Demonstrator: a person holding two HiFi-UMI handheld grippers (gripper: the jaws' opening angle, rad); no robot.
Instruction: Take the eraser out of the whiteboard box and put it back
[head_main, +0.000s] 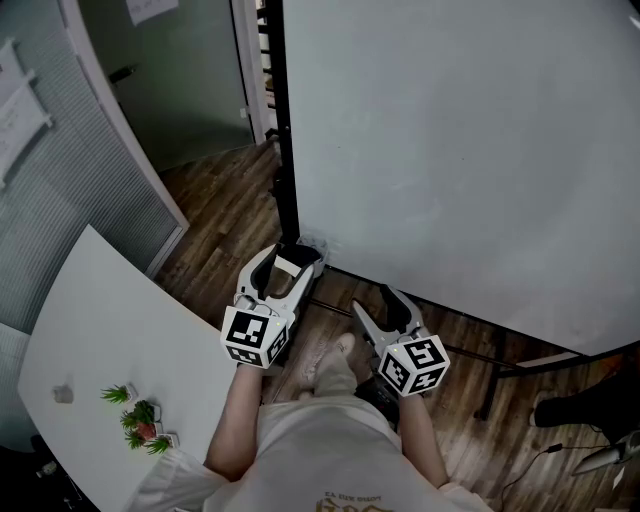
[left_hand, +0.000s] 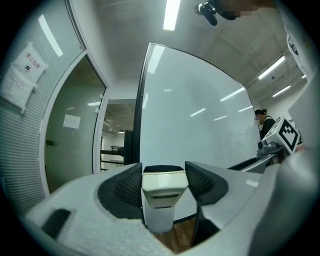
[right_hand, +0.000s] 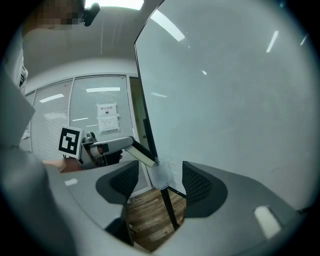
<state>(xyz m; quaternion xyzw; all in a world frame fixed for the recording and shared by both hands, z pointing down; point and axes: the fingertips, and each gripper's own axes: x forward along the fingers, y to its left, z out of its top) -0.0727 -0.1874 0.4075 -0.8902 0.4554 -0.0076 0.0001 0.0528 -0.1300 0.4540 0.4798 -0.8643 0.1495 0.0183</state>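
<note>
The eraser (left_hand: 164, 187) is clamped across its width in my left tool (head_main: 287, 268), felt side up, long axis running along the tool toward the whiteboard's (head_main: 460, 150) lower corner. The whiteboard box (right_hand: 161, 175) hangs at that corner, just ahead of and below the eraser's far end. Whether that end sits inside the box, I cannot tell. My right tool (head_main: 380, 308) hangs beside it, jaws apart with nothing in them, farther from the box. The board's black post (head_main: 286, 150) stands just beside the box. The counter (head_main: 110, 320) with its little plants (head_main: 138, 415) is well apart.
</note>
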